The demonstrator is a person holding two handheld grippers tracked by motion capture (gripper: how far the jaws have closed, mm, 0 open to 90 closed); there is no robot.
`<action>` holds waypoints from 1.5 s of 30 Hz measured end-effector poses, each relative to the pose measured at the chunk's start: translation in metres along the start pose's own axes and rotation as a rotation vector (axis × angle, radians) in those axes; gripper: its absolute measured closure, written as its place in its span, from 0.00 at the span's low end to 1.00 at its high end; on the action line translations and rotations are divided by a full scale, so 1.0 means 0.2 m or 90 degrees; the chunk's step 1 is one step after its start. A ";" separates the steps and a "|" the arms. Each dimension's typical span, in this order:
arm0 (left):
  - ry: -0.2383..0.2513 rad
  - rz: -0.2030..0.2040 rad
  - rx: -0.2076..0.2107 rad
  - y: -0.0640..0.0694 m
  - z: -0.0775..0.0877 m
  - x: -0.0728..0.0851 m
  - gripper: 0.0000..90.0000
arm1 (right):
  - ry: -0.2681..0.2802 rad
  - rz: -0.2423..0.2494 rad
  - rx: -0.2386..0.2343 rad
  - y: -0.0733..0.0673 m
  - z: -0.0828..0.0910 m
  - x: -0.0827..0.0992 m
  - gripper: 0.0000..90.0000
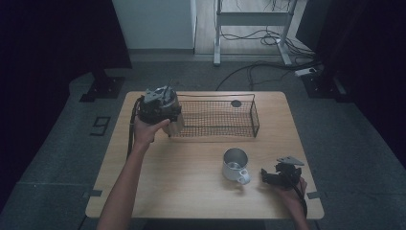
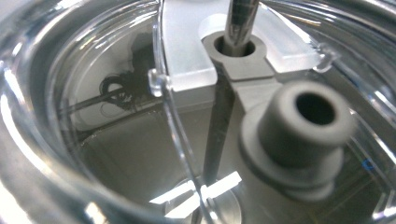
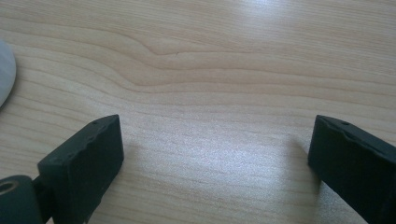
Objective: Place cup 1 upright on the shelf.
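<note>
My left gripper (image 1: 160, 106) is held up at the left end of a black wire basket (image 1: 254, 114), shut on a clear lidded jug (image 1: 175, 125). Seen from the left gripper, the jug (image 2: 116, 140) is very close: a clear wall, a grey spout (image 2: 299, 126) and a metal rod (image 2: 239, 23) through the lid hide the jaws. A steel mug (image 1: 235, 165) with a white handle stands front right of centre. To its right, my right gripper (image 1: 266, 176) rests low, open; its jaws (image 3: 215, 140) are wide apart over bare wood.
A small dark round object (image 1: 236, 103) lies in the basket's far right part. The wooden table (image 1: 191, 191) has free room in front and at its left. The mug's edge (image 3: 4, 70) shows left of my right gripper's jaws. Cables and a stand's legs lie beyond the table.
</note>
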State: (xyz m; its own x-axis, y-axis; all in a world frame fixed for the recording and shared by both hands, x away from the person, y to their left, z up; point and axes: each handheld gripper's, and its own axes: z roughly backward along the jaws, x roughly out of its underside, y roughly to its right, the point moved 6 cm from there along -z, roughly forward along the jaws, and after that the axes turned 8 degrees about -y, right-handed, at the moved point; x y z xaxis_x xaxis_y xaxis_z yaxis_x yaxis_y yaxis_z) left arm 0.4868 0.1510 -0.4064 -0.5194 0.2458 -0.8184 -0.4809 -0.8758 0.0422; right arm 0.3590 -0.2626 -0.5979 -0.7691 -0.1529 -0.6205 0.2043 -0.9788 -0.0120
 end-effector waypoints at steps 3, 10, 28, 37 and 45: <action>0.000 -0.001 0.000 0.00 0.00 -0.01 0.05 | 0.000 0.000 0.000 0.00 0.00 0.00 0.03; -0.003 -0.001 0.001 0.01 -0.03 -0.02 0.05 | 0.001 -0.001 0.001 0.00 0.00 0.00 0.04; -0.003 -0.016 0.010 0.05 -0.09 -0.09 0.05 | 0.001 -0.001 0.000 0.00 0.00 0.00 0.04; -0.009 -0.022 0.007 0.07 -0.13 -0.13 0.05 | 0.000 -0.002 0.002 0.00 0.00 0.00 0.04; -0.021 -0.025 0.008 0.09 -0.18 -0.12 0.05 | 0.001 -0.002 0.002 0.00 0.00 0.00 0.04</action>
State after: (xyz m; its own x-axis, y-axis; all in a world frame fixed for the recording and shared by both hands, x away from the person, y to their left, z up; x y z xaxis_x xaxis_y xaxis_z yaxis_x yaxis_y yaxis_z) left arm 0.5169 0.1138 -0.4064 -0.5224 0.2942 -0.8003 -0.5101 -0.8600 0.0168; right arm 0.3589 -0.2630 -0.5977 -0.7693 -0.1495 -0.6211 0.2001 -0.9797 -0.0121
